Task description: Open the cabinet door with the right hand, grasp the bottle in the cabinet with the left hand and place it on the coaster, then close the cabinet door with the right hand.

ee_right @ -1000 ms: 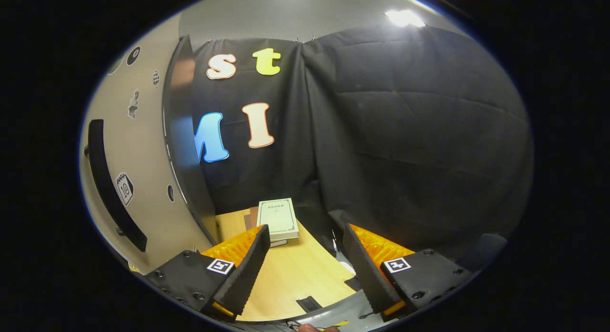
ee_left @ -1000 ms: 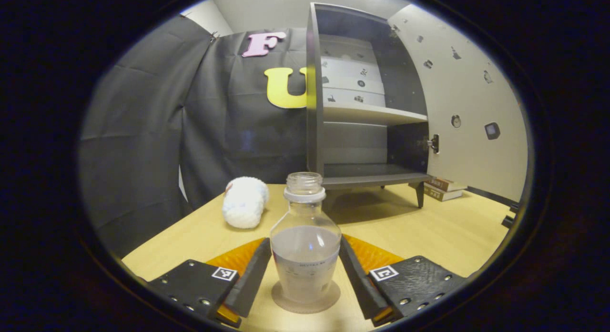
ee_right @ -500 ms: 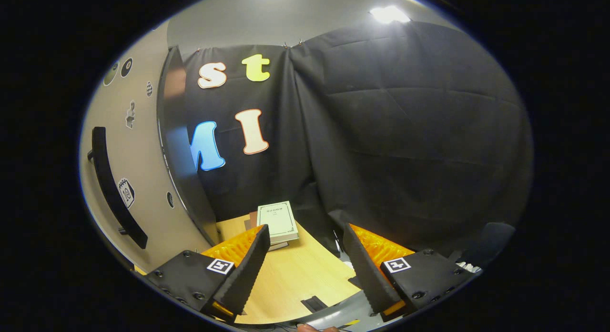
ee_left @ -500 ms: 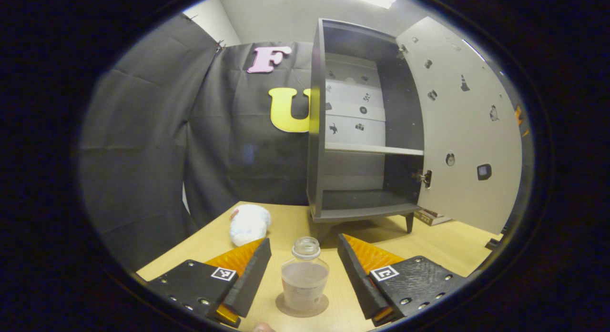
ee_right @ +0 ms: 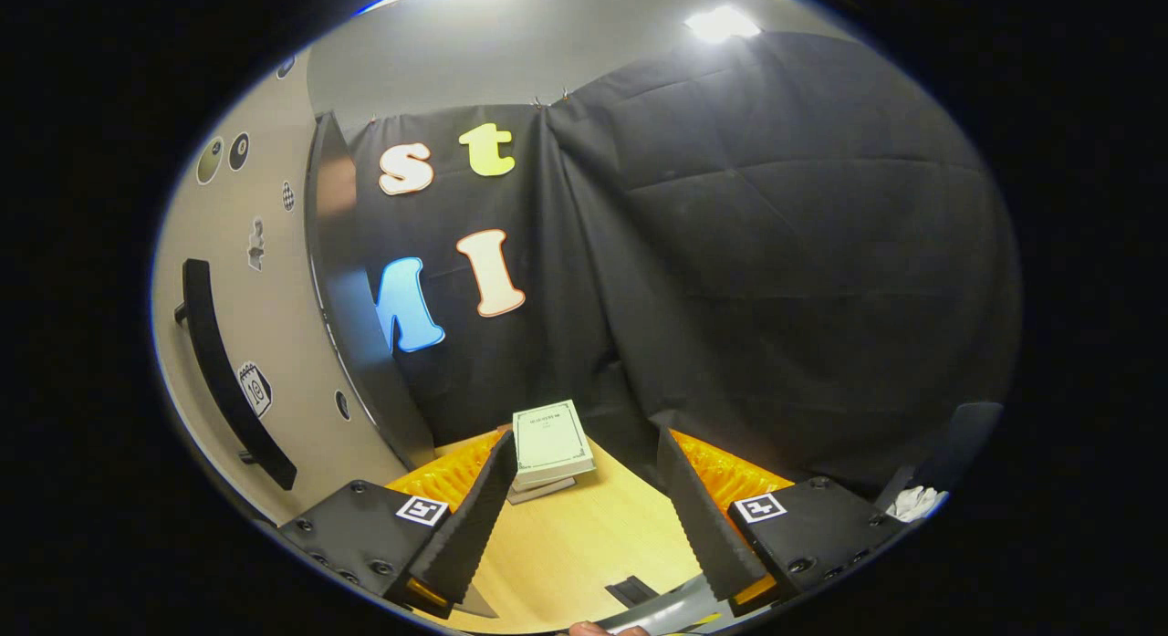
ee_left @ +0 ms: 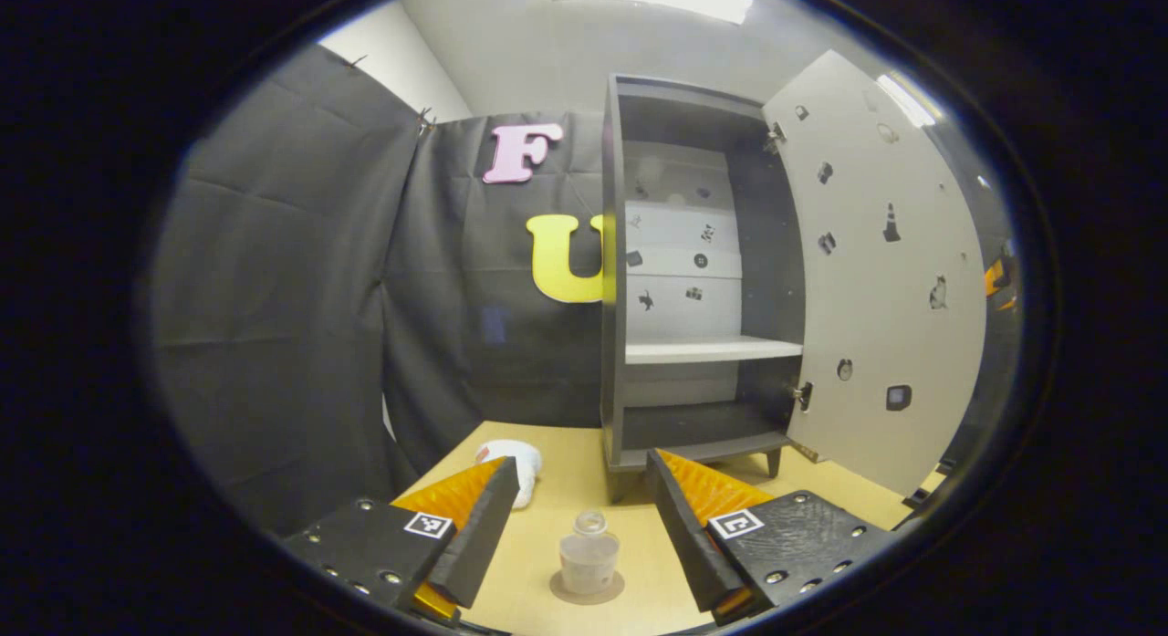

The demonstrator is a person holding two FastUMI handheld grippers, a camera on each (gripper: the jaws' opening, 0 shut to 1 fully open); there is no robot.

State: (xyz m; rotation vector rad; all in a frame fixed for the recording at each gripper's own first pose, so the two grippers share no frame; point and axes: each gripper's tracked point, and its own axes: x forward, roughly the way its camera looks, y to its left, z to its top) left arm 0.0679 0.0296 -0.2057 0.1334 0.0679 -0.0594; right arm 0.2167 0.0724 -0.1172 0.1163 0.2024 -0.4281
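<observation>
Bottle [ee_left: 589,563] stands upright on the coaster [ee_left: 588,588], left gripper [ee_left: 581,517] spread wide and clear of it – door [ee_left: 881,271] hangs open at right; right gripper [ee_right: 584,513], jaws wide, should reach the handle [ee_right: 228,371] and swing it shut gently

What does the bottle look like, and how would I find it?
Start at the tall grey cabinet with its door open on the wooden table. In front of it, a small clear bottle stands upright on a round brown coaster. It has no cap, unlike the fluffy white toy nearby.
</observation>
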